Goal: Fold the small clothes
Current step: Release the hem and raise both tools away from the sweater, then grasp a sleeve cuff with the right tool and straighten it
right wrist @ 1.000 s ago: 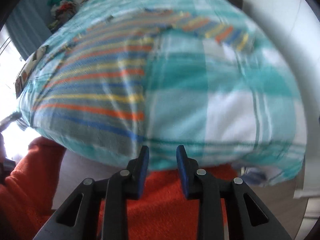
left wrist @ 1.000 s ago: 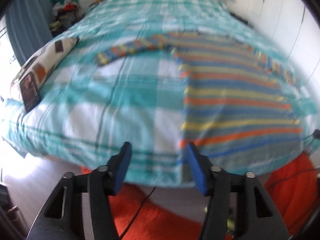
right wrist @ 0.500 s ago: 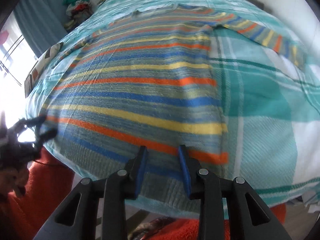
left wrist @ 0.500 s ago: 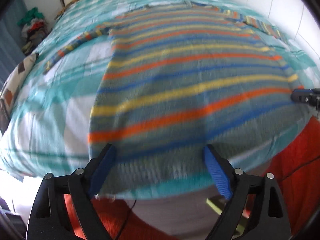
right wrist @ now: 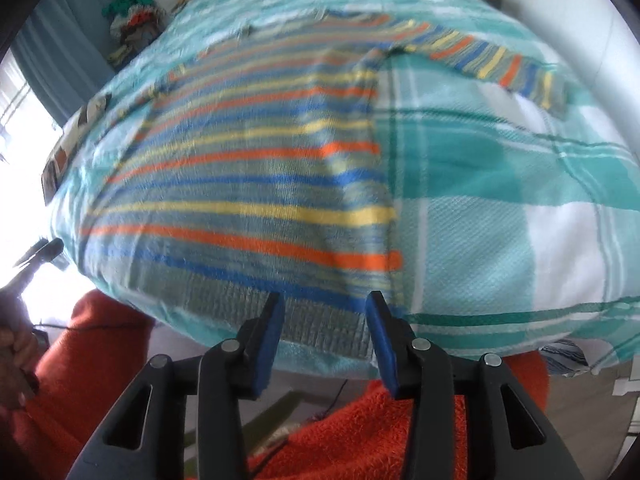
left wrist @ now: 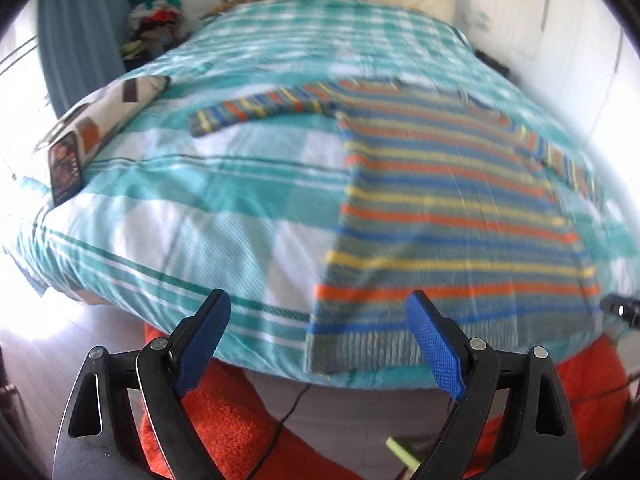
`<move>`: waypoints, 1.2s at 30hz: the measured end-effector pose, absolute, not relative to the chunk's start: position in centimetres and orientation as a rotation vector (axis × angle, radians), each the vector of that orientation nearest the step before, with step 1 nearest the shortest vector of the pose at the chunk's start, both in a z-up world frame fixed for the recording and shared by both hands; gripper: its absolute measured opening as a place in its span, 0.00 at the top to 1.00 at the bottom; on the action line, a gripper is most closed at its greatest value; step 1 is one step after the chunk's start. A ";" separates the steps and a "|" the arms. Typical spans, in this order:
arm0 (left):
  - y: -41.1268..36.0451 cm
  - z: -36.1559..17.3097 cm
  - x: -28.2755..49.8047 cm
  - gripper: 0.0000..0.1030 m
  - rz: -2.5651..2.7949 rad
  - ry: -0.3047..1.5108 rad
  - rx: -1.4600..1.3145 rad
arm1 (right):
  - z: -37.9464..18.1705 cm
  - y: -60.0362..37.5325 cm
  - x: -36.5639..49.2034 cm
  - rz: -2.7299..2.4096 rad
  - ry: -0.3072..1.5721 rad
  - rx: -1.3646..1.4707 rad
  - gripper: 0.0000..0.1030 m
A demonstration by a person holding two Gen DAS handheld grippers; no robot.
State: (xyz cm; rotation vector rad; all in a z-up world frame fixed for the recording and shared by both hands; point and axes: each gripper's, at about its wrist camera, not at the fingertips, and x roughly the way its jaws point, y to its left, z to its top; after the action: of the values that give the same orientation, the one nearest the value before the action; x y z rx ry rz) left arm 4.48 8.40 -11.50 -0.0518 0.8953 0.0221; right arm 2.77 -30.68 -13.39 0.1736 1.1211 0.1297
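A striped knit sweater (left wrist: 448, 216) in grey, blue, orange and yellow lies flat on the bed, both sleeves spread out. My left gripper (left wrist: 320, 340) hangs wide open just off the bed's near edge, and the hem's left corner (left wrist: 320, 356) shows in its gap, untouched. In the right wrist view the sweater (right wrist: 260, 184) fills the left half. My right gripper (right wrist: 326, 340) hovers at the hem's right corner (right wrist: 352, 336). Its jaws are opening, and the blue pads (right wrist: 268, 344) press on nothing.
The bed has a teal and white checked cover (left wrist: 200, 216). A patterned pillow (left wrist: 100, 120) lies at its left edge and a pile of clothes (left wrist: 154, 20) stands behind. An orange rug (left wrist: 240, 420) with a cable lies below. A hand (right wrist: 12, 360) holds the other gripper.
The left gripper swung over the sweater's middle, then back left to the hem's left corner, its jaws wider than a second ago. The right gripper shifted left onto the hem's right corner and its jaws widened.
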 end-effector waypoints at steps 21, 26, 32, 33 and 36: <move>4.9 -3.1 3.8 0.11 0.057 0.909 0.040 | -1.7 -28.3 1.7 0.160 0.962 0.174 0.39; 4.0 -0.9 3.1 0.10 0.057 0.879 0.090 | 0.7 -27.5 1.0 0.168 0.934 0.140 0.39; 3.5 0.1 3.2 0.07 0.049 0.861 0.105 | 1.7 -27.2 1.3 0.166 0.915 0.120 0.35; 3.5 0.0 3.5 0.07 0.048 0.865 0.105 | 1.6 -27.3 1.6 0.163 0.918 0.124 0.35; 3.4 -0.6 4.3 0.07 0.042 0.878 0.092 | 0.6 -28.5 2.7 0.159 0.931 0.163 0.35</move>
State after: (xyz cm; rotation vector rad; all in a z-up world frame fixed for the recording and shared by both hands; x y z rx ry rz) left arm 4.32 3.35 -0.63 0.0917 0.8784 0.0424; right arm 2.69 -28.54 0.64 0.1628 0.9313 0.1593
